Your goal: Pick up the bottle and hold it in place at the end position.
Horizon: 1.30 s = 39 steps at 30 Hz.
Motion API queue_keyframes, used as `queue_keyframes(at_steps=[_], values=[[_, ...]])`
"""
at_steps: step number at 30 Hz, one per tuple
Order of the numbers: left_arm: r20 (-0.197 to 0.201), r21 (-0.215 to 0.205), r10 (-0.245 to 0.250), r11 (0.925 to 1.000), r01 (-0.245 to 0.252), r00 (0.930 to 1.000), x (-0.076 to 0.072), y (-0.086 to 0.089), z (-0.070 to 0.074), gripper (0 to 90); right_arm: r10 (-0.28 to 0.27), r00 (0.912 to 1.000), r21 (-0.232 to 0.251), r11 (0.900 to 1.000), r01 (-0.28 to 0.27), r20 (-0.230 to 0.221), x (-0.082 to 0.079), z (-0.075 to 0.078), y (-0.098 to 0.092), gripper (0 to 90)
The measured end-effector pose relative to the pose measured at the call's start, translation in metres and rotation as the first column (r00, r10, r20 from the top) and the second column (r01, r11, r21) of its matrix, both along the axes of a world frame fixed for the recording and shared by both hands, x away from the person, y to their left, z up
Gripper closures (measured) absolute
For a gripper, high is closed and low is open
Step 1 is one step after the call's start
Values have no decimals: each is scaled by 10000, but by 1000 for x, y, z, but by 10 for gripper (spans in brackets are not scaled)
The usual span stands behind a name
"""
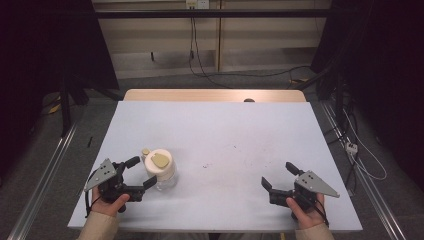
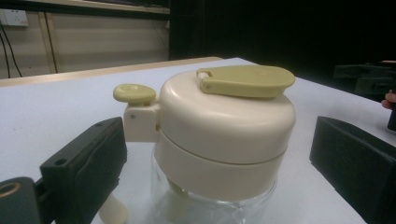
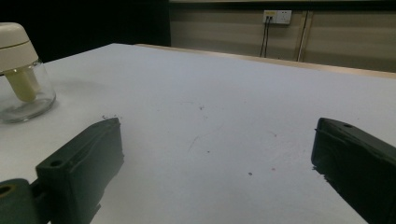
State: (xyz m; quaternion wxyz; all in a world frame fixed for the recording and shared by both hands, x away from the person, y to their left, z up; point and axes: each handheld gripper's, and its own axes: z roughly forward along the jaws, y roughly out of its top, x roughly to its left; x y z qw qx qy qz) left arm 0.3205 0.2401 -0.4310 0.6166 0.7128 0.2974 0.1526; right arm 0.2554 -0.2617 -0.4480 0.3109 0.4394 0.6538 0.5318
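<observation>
A: Jar [image 1: 161, 170] with the cream lid is sitting near-left on the white table [image 1: 220, 135], upright, glass base showing under the lid. Left gripper [image 1: 141, 172] is bracketing it.

B: Pinching it?

A: Not yet. In the left gripper view both black jaws are standing spread on either side of the lid [image 2: 224, 126], with a gap on each side and no pad pressing. Looks like a pre-grasp, lined up level with the lid so closing would clamp it.

B: Why the lid and not the glass?

A: My guess is the lid gives a wider, less slippery hold; the glass looks slick. Olive flap [image 2: 247, 80] is lying flat on top, and a small olive knob [image 2: 134, 93] is sticking out on a side bracket, so the jaws are coming in clear of the flap.

B: Right side?

A: Right gripper [image 1: 280, 176] is idling near-right, well apart from the jar, jaws spread with nothing between them. Its own view is looking across bare tabletop, with the jar at far left. Probably waiting to work the flap or knob once the jar is steadied.

B: Anything beyond?

A: Wooden edge [image 1: 215, 95] is peeking out past the table's far side, then floor cables [image 1: 240, 74] and a wall socket [image 3: 277, 17] farthest back.
</observation>
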Motion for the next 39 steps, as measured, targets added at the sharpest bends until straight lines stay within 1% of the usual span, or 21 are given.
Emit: queue_keyframes(at_steps=[3,5,7,10,12,13,14,15,16,19,20,21,23,25,28,35,39], values=[[-47,-3,-75,10000,75,10000,0,-1,0,36,8,10000,-17,10000,-8,-1,0,0,0,18],[-18,79,-34,10000,34,10000,-1,-2,0,38,22,10000,-8,10000,-22,18,0,0,1,19],[-20,187,-123,9997,124,9999,-1,-2,0,37,46,10000,-47,10000,-46,37,0,0,1,19],[-177,277,-377,9989,382,9991,0,-5,-2,37,44,10000,-30,10000,-44,37,0,1,0,20],[-198,496,-593,9970,602,9980,0,-8,-2,38,26,10000,-7,10000,-26,52,0,1,0,20],[-148,721,-618,9954,628,9980,1,-10,-2,39,9,10000,10,10000,-9,43,0,1,0,20],[-350,850,-543,9947,571,9979,2,-13,-3,40,31,10000,-2,10000,-31,53,0,1,-1,20],[-350,850,-543,9947,571,9979,2,-13,-3,40,31,10000,-2,10000,-31,53,0,1,-1,20],[-388,939,-517,9941,552,9979,2,-14,-4,37,16,10000,6,10000,-16,61,0,1,-1,20],[-632,1167,-396,9921,468,9972,4,-17,-6,18,39,10000,11,10000,-39,80,0,1,0,21],[-751,1151,-217,9929,303,9969,5,-17,-7,33,47,10000,-24,10000,-47,76,0,1,0,21],[-776,1216,-141,9923,235,9969,6,-18,-7,52,70,9999,-23,10000,-70,76,0,1,0,22],[-870,1290,19,9916,94,9962,8,-19,-8,48,39,10000,18,10000,-39,80,0,1,0,22],[-893,1435,93,9896,36,9960,9,-22,-9,48,42,9999,19,10000,-42,101,0,1,-1,22],[-958,1511,163,9885,-16,9953,11,-25,-10,48,13,10000,55,10000,-14,84,-1,1,-1,23],[-1086,1592,225,9872,-50,9938,16,-31,-11,40,-43,9999,73,10000,42,103,-3,1,-4,24],[-1068,1670,322,9859,-141,9938,18,-36,-13,31,-95,9999,95,9999,95,54,-4,1,-5,25]])
